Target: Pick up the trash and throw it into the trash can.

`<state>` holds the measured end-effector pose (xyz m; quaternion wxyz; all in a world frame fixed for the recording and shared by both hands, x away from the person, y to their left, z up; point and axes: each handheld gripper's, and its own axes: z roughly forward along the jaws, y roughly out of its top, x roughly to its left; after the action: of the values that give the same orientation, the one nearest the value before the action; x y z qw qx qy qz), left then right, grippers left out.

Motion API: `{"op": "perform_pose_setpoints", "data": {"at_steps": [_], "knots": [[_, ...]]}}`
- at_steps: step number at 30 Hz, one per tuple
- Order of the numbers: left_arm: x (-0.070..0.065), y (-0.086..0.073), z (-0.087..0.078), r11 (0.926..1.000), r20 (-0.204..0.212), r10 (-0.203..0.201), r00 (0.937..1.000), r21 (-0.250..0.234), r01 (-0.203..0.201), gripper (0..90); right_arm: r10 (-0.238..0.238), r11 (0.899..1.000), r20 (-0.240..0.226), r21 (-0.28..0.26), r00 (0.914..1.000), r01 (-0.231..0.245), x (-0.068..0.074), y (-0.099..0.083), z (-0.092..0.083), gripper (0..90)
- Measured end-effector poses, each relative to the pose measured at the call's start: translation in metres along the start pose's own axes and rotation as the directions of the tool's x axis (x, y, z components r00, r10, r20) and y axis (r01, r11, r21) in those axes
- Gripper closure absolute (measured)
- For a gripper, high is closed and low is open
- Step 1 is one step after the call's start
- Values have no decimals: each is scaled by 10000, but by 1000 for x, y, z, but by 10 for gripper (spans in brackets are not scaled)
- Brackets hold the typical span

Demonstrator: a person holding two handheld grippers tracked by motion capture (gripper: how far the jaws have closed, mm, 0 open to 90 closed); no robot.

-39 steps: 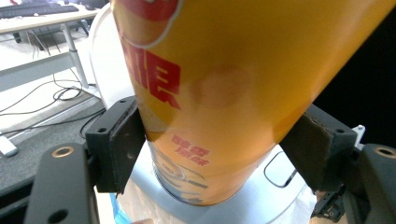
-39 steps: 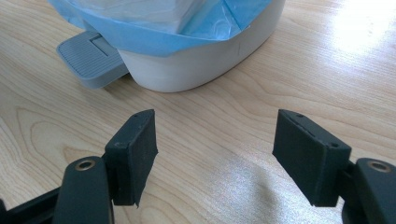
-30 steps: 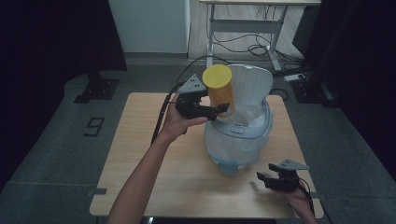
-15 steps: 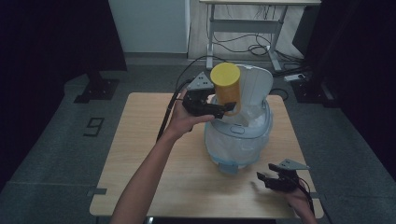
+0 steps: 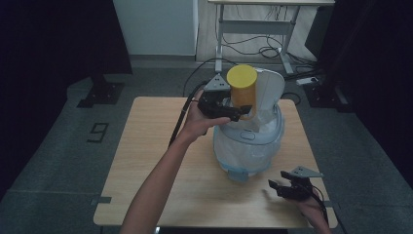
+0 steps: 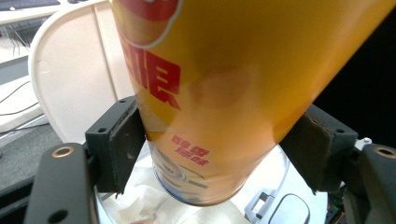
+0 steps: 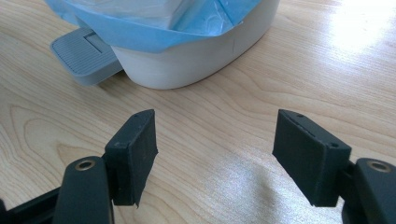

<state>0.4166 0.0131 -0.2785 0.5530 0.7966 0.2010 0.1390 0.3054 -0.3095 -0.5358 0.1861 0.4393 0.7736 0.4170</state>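
Yellow canister [image 5: 242, 90] with a yellow lid, red print on its side, held upright-ish with a slight tilt over the open mouth of the pedal bin [image 5: 246, 153], clamped near its lower part by the left gripper [image 5: 233, 110]; in the left gripper view both pads press the canister's [image 6: 219, 88] sides, bottom end hanging free above crumpled white paper inside the bin. Bin is white with a blue liner [image 7: 154, 28] folded over the rim, lid [image 5: 267, 92] flipped up behind the canister, grey foot pedal [image 7: 84, 56] at the near side. Bin stands on the wooden table [image 5: 146, 161], right of centre. Right gripper [image 5: 281, 187] rests low at the table's near right corner, jaws wide apart with nothing between them, pointing at the bin base and pedal, near but apart from them. Left forearm reaches in from the bottom edge across the table. Beyond the table: a metal desk frame [image 5: 253, 29] and loose cables on the floor.
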Motion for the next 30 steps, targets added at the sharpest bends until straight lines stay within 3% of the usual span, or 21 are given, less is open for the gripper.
{"op": "perform_pose_setpoints", "data": {"at_steps": [16,30], "knots": [[2,0,26,9995,60,-162,9999,270,160,245,-73,9999,19,96,10000,73,0,-1,1,296],[6,0,38,9987,8,-412,9992,294,411,245,-49,9999,59,91,10000,48,0,-2,-1,296]]}}
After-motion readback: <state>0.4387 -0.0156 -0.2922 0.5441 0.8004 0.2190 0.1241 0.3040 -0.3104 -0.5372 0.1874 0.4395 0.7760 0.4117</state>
